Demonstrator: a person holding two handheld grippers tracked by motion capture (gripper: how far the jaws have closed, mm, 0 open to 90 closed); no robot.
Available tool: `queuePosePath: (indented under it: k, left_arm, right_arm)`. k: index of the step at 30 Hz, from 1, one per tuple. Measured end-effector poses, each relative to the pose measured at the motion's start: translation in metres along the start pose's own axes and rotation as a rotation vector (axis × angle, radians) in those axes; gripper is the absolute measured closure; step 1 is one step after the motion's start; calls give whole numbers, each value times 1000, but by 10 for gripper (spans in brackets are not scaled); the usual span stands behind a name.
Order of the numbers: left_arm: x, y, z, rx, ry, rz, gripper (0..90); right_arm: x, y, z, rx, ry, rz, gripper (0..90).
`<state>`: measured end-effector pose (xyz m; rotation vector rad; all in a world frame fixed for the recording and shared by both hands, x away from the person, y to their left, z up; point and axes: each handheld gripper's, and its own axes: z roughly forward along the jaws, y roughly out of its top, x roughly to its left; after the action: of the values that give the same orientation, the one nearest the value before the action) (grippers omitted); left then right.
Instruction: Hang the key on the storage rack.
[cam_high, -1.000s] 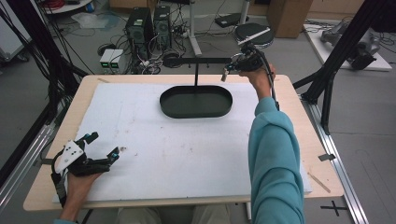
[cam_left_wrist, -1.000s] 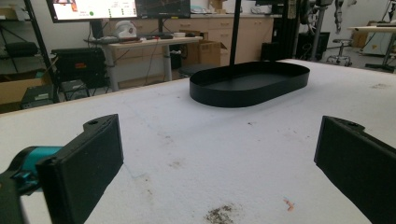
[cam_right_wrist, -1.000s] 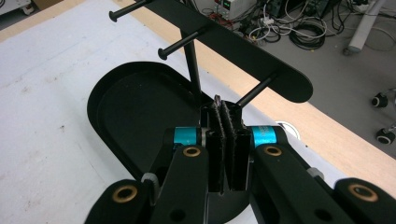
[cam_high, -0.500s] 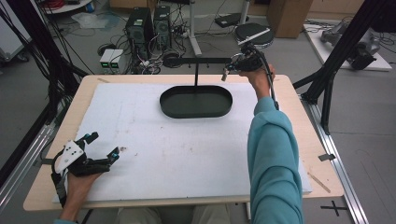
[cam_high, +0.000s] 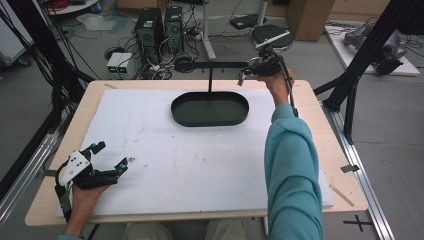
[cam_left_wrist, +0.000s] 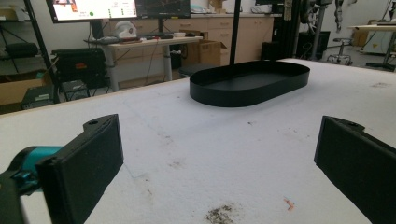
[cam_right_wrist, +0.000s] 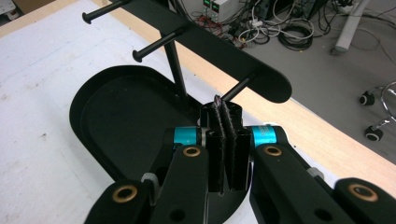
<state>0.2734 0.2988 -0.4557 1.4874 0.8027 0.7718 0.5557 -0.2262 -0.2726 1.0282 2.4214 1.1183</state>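
While the right gripper (cam_high: 250, 71), jaws pressed together on nothing visible, hovers at upper right beside the rack's (cam_right_wrist: 219, 51) near peg (cam_right_wrist: 236, 88), the tray (cam_high: 210, 108) lies below-left; the left gripper (cam_high: 107, 160), spread wide, rests lower left, well apart.

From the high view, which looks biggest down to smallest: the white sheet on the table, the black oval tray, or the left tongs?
1. White sheet, clearly largest.
2. Black oval tray.
3. Left tongs, smallest, though nearer the camera.
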Motion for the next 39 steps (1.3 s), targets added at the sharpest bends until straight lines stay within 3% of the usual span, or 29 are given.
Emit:
queuePosePath:
  k: [22, 32, 34, 39]
  left_arm:
    - [0, 0, 0, 2, 0, 1, 17]
    - [0, 0, 0, 1, 0, 3, 17]
    - [0, 0, 0, 0, 1, 1, 17]
    - [0, 0, 0, 1, -1, -2, 17]
  right_arm:
    - [-12, -2, 9, -55, 13, -17, 875]
    - [-13, -3, -3, -94, -41, -5, 810]
    - [-13, -3, -7, -112, -41, 20, 717]
    - [-7, -3, -20, -145, -31, 72, 240]
